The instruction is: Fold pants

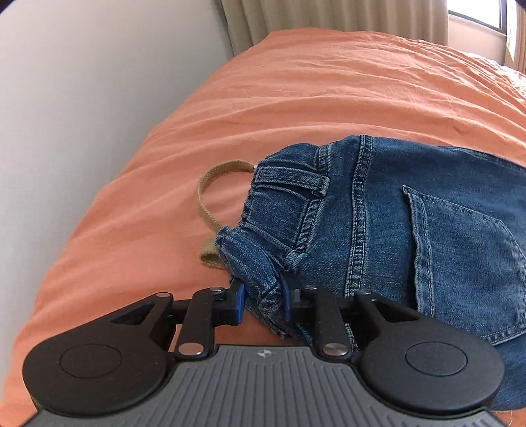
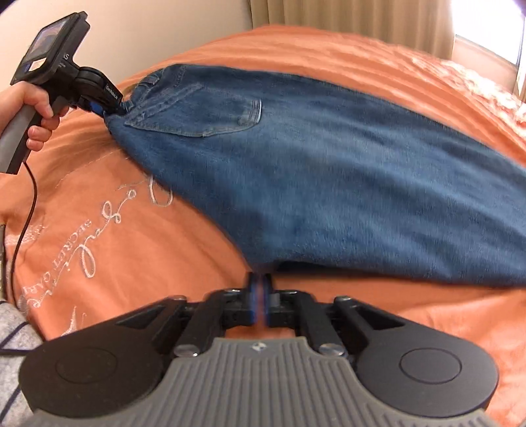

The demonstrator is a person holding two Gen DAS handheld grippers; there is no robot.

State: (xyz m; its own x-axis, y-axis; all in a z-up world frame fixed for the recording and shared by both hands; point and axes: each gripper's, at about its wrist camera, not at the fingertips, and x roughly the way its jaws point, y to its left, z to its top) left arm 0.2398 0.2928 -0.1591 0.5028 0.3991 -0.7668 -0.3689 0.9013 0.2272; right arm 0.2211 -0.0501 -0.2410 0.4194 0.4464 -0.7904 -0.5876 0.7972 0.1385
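Blue denim pants [image 1: 394, 230] lie on an orange bedspread [image 1: 296, 98], back pocket up. My left gripper [image 1: 263, 300] is shut on the bunched waistband of the pants; a tan drawstring [image 1: 205, 197] loops out beside it. In the right wrist view the pants [image 2: 328, 170] stretch across the bed, blurred by motion. My right gripper [image 2: 260, 295] is shut on the near edge of the pants at the crotch fold. The left gripper [image 2: 108, 105] shows at the far left, held by a hand, gripping the waistband.
A white wall [image 1: 82, 98] runs along the bed's left side. Beige curtains [image 1: 328, 16] and a window [image 2: 493, 42] stand at the far end. The bedspread carries white embroidered lettering [image 2: 82, 236] near me. A cable [image 2: 23, 213] hangs from the left gripper.
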